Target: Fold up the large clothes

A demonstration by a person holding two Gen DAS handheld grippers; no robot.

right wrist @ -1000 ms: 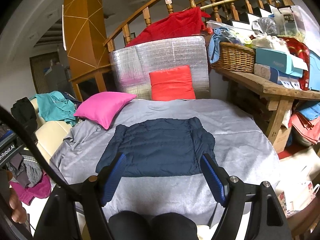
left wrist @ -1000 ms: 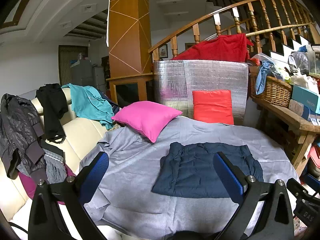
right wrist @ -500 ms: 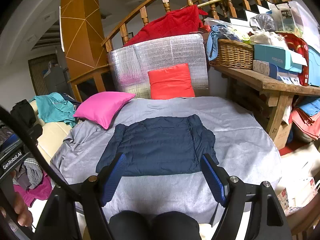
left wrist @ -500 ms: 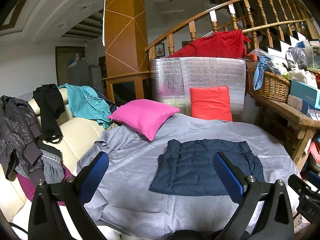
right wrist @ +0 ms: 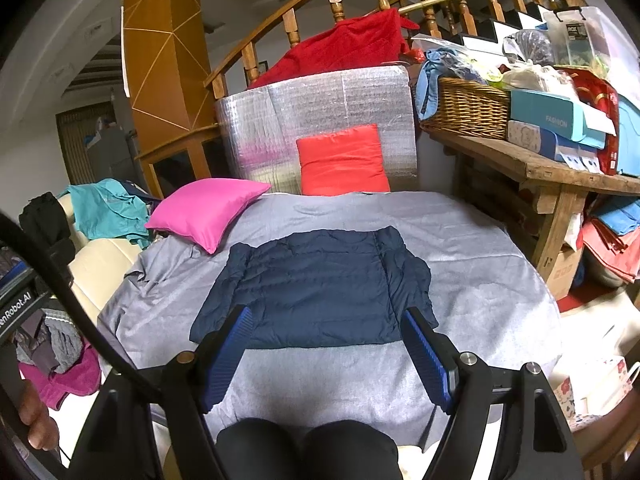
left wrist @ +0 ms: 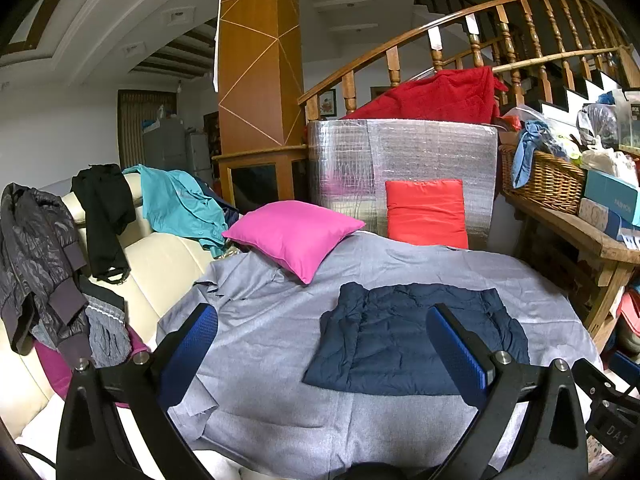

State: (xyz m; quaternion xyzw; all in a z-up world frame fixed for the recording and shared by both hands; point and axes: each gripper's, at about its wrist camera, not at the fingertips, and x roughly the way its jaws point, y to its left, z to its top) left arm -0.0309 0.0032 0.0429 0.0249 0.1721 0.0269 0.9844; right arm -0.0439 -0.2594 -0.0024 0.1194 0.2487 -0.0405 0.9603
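A navy quilted jacket (left wrist: 416,340) (right wrist: 320,288) lies folded into a flat rectangle on the grey sheet (left wrist: 272,336) (right wrist: 472,248) over the bed. My left gripper (left wrist: 320,340) hovers above the sheet's near edge, jaws wide apart and nothing between them; the jacket sits ahead and to its right. My right gripper (right wrist: 326,336) hangs over the jacket's near hem, open too, its blue pads clear of the fabric. The person's dark knees (right wrist: 308,448) show under the right gripper.
A pink cushion (left wrist: 292,234) and a red cushion (left wrist: 426,214) rest at the bed's far end before a silver-wrapped panel (left wrist: 400,160). Clothes hang over a cream sofa (left wrist: 160,256) at left. A wooden bench (right wrist: 532,164) with a wicker basket (right wrist: 468,108) and boxes stands at right.
Both views have drifted slightly, no more. The jacket lies as before and both pairs of jaws keep the same wide spread.
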